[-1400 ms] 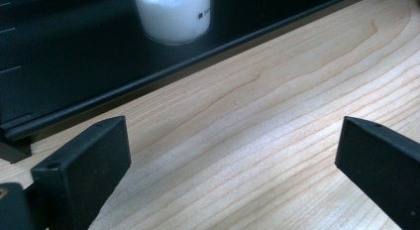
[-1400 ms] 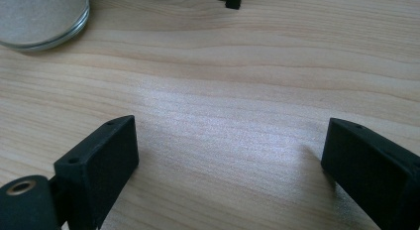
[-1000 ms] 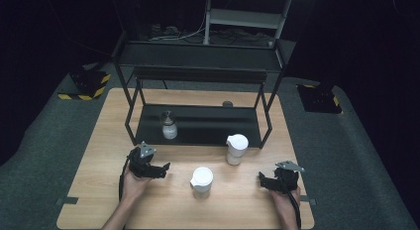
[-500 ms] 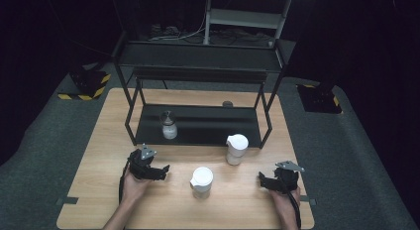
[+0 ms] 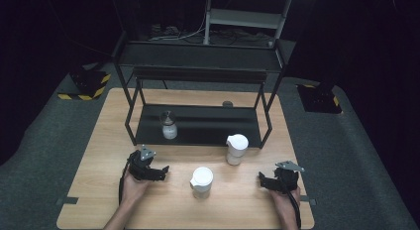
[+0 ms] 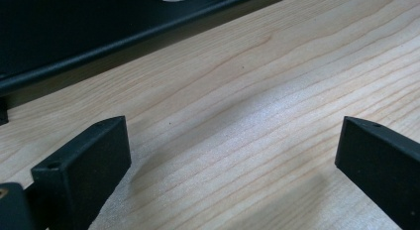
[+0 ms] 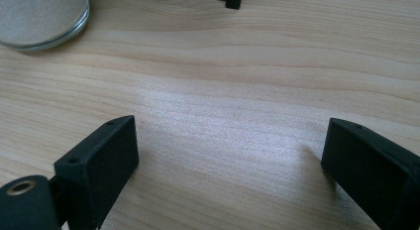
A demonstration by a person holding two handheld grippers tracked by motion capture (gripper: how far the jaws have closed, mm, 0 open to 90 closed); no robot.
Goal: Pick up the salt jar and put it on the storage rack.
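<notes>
A: Both tools rest on the wooden table [image 5: 99, 190]. Left gripper [image 5: 159, 171] has its jaws spread wide, nothing between them but bare wood grain. Right gripper [image 5: 263, 181] likewise: released, empty.

B: Nearest object?

A: White lidded cup [image 5: 201, 181], between the two grippers, closer to the left one's jaw tips. Smooth round lid, tapered body. Beyond it, ahead and left of the right gripper, a second white lidded cup [image 5: 236, 148] stands just in front of the black metal rack [image 5: 198, 56]. In the right gripper view a frosted round base [image 7: 42, 17] sits up-left of the jaws; I take it for one of the cups.

B: Farther?

A: A small glass jar [image 5: 169, 125] with a dark stopper on the rack's lower shelf, ahead of the left gripper. Pale contents; rounded, slick-looking.

B: Risks?

A: Judgement only: the cups look light and tall, so a jaw arriving off-centre could tip one. A hard squeeze may buckle the wall or pop a lid. Reaching for the jar, the rack's front rail could catch a jaw.
</notes>
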